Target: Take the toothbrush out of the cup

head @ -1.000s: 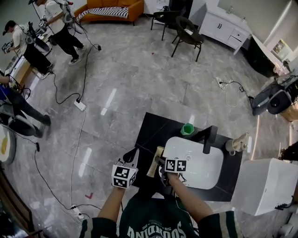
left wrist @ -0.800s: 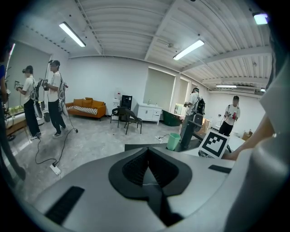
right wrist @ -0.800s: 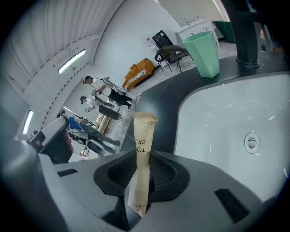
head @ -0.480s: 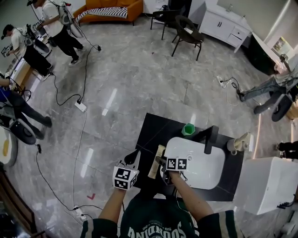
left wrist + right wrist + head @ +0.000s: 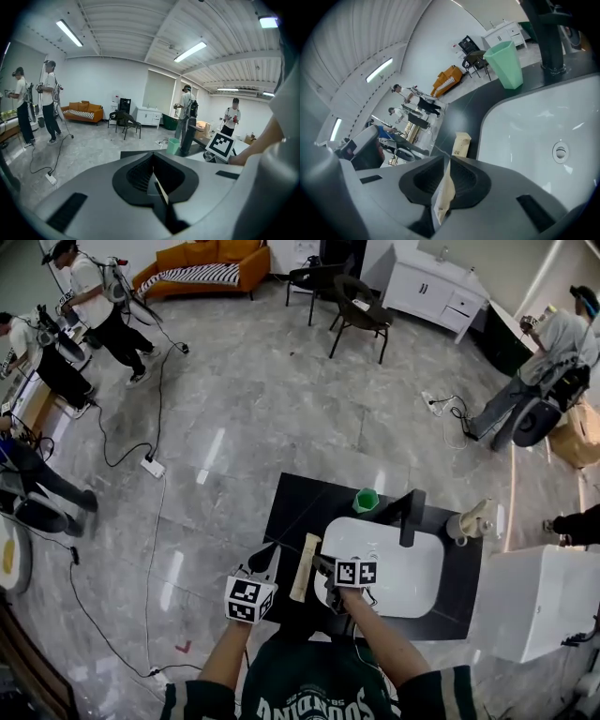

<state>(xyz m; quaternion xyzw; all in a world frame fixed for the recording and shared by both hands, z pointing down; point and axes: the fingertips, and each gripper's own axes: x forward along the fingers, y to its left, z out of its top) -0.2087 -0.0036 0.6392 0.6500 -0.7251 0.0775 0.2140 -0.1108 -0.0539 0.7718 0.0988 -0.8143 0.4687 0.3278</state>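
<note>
A green cup stands upright on the black counter beyond the sink, also in the right gripper view and in the left gripper view. A tan paper-wrapped toothbrush pack lies slanted over the counter's left part. My right gripper has its jaws closing on the pack's near end, and the pack's far end sticks out ahead. My left gripper hangs at the counter's left edge with its jaws together. A thin pale sliver shows between them; what it is I cannot tell.
A white basin fills the counter's middle, with a black faucet behind it and a beige dispenser at the right. A white cabinet stands right of the counter. Several people and floor cables lie beyond.
Both grippers and the pack stay about where they were. The head view has shifted a little, and people have come into view at the far right.
</note>
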